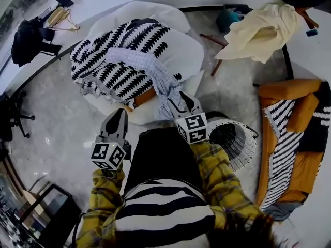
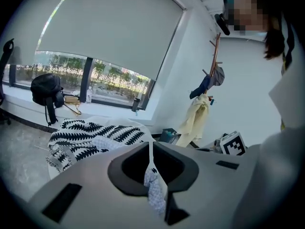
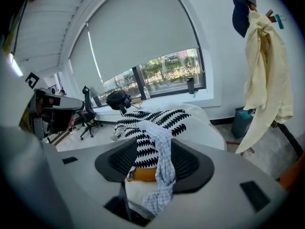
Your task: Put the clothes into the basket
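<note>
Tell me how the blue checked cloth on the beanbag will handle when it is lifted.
Probably floppy: the blue checked cloth drapes over the patterned clothes and hangs twisted between the open jaws of the right gripper. Likely light, since it looks thin and creased. It may drag the patterned clothes along, as it lies across them.

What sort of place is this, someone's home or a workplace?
Probably an office lounge or lab made homelike: an office chair by a wide window with a roller blind, plus a white beanbag and an orange sofa.
</note>
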Motion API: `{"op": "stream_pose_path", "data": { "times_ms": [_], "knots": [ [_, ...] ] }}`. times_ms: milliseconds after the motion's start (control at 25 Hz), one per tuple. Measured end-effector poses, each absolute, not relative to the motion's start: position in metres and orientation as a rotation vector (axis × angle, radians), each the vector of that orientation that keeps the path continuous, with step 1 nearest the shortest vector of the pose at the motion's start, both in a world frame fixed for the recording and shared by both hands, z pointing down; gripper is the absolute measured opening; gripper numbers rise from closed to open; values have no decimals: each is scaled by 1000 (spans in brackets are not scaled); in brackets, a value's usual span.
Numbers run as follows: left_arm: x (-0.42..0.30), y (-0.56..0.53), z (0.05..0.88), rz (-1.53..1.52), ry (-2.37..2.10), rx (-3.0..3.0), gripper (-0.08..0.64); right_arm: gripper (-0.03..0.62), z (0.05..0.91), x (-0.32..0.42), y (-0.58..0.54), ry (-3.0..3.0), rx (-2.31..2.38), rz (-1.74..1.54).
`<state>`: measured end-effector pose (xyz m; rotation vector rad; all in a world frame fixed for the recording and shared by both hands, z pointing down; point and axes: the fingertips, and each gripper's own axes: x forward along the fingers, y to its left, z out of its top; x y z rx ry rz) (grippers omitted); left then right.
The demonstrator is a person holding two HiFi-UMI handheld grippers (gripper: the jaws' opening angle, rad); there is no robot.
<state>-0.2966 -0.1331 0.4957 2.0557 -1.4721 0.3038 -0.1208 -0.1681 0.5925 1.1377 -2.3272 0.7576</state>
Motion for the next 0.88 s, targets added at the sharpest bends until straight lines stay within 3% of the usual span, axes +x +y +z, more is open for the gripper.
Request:
{"op": "stream_pose_path", "data": {
  "times_ms": [600,880],
  "knots": [
    [-332,-148,611,408,-1403,1947,36,218,724,-170,-214,-2219,1059,786],
    [-356,-152,660,424,-1378,1934,36,249,796,-193,-232,-2160,1058,759]
  ]
}}
